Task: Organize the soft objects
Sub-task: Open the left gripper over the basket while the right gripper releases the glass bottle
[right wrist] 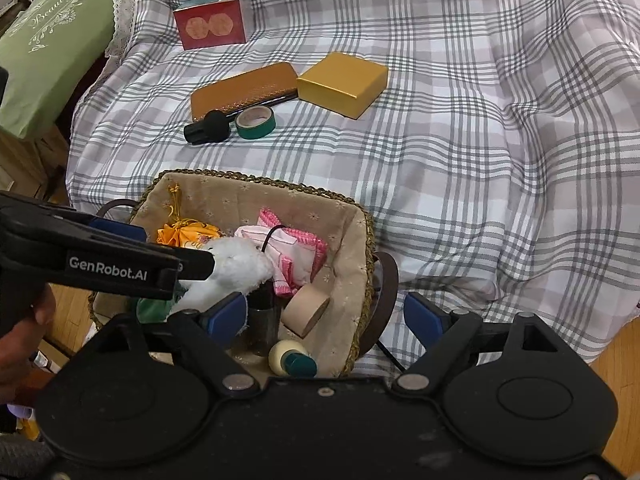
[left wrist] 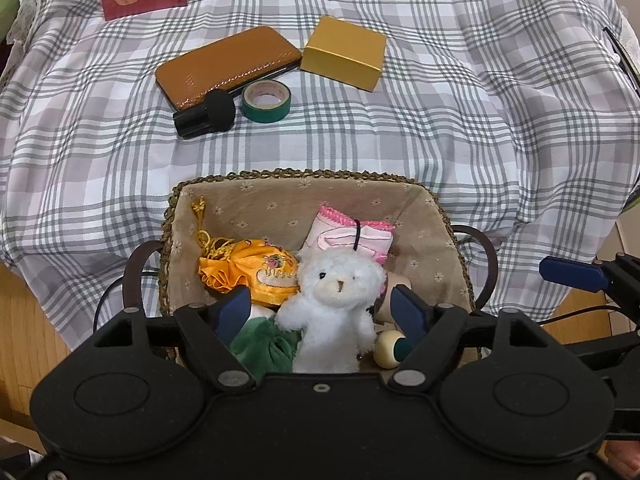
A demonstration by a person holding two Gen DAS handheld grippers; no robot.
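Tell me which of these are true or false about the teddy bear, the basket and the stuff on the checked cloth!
1. The white teddy bear is inside the lined wicker basket. True.
2. The green tape roll is in the basket. False: it lies on the plaid cloth, beside the black microphone.
3. The left gripper squeezes the bear. False: its blue pads stand apart on either side of the bear.
4. The gold box sits next to the brown wallet. True.
5. The right gripper holds the orange pouch. False: it holds nothing.
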